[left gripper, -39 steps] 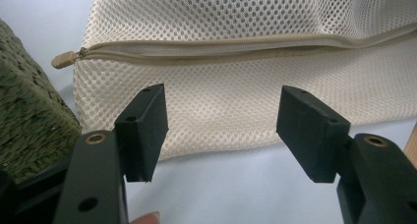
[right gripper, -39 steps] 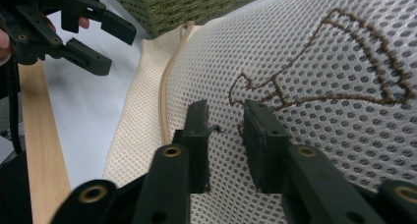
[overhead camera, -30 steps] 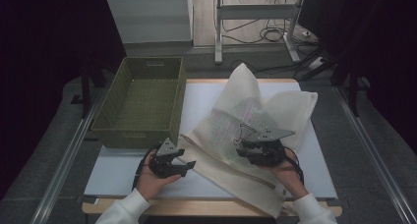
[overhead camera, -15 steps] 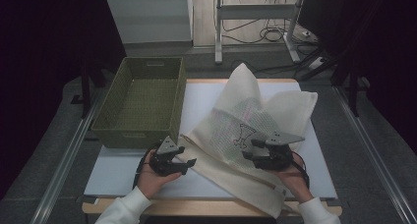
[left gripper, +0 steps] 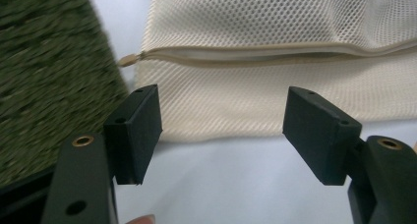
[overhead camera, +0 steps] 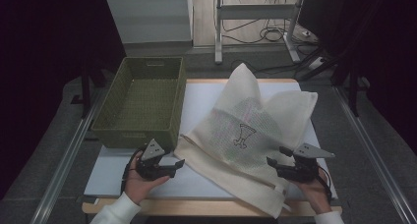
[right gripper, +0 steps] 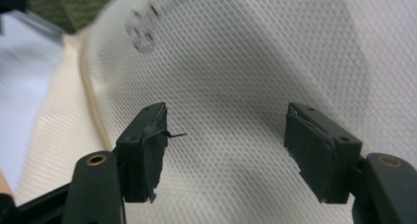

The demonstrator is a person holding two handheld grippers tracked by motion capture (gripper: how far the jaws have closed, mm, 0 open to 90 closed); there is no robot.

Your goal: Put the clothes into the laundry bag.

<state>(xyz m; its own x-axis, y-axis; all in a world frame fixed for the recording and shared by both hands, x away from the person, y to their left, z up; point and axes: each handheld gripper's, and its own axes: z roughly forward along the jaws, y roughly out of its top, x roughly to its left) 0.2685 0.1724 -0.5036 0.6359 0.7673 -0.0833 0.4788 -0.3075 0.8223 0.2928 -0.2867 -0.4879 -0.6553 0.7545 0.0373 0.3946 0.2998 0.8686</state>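
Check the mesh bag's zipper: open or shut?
Shut, as far as visible: on the mesh bag the zipper teeth meet along the seam, pull at its end.

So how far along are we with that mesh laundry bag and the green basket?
Early on. The mesh bag lies loosely folded on the white table, nothing gripped. The right gripper has just opened its jaws, with only mesh beyond them; the left gripper is open too, facing the bag's zipper edge. The green basket sits empty, so any further folding and putting away probably remain.
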